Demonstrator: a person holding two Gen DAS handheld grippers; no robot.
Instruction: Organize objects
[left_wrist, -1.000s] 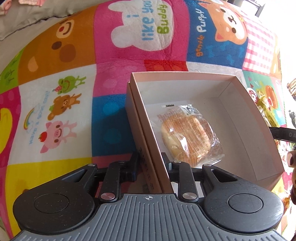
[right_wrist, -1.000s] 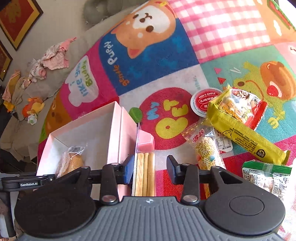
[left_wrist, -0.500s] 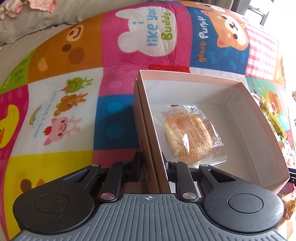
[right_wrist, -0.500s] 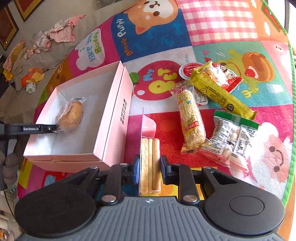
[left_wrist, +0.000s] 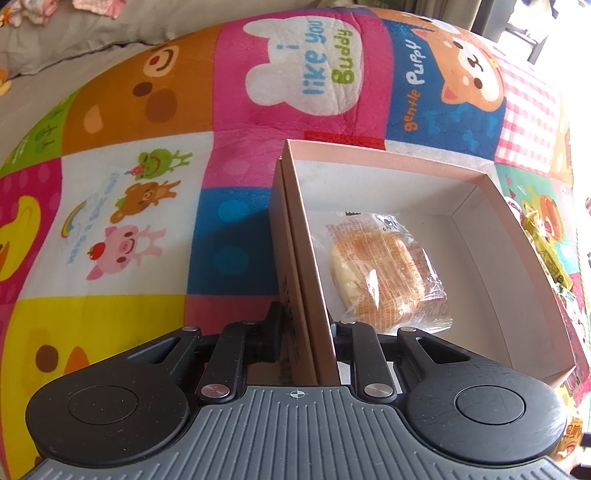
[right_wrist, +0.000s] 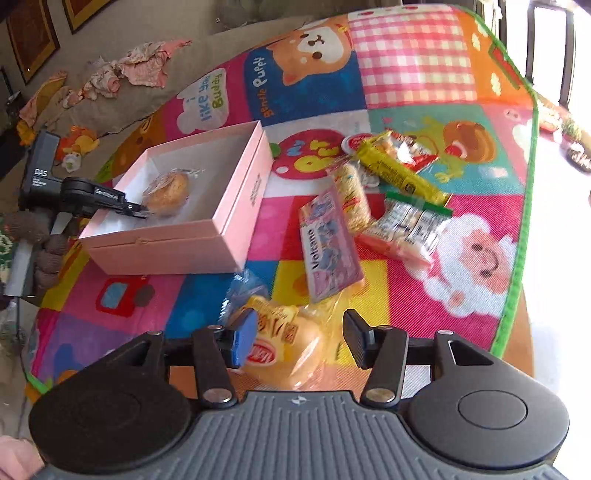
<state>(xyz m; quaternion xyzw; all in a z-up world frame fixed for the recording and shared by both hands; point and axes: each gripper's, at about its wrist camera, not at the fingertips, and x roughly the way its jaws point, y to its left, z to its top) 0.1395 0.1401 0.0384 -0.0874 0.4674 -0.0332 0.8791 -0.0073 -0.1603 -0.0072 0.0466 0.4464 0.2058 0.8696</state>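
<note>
Left wrist view: the left gripper (left_wrist: 304, 332) is seen clamped on the near side wall of the pink box (left_wrist: 517, 236), one finger outside the wall and one inside it. The box lies open on the patchwork play mat (left_wrist: 129, 206), its floor white. A wrapped bun (left_wrist: 388, 273) is seen lying inside the box, near the gripped wall and just ahead of the inner finger. Along the far right edge, yellow snack wrappers are glimpsed on the mat beyond the box.

Right wrist view: the right gripper (right_wrist: 299, 339) is shown with its fingers apart; its jaws have just been opening. A yellow bagged snack (right_wrist: 284, 350) lies below and between them, and whether the blue pad touches it cannot be told. The pink box is seen up to the left, with the left gripper reaching into its left end beside the bun. To the right of the box a pink "Volcano" packet (right_wrist: 330, 247) lies on the mat, partly over a long cracker stick pack (right_wrist: 352, 195). Just beyond are found a yellow bar wrapper (right_wrist: 399, 173) and a green-edged clear pack (right_wrist: 413, 221). Crumpled cloths (right_wrist: 122, 74) are seen on the grey surface past the mat.
</note>
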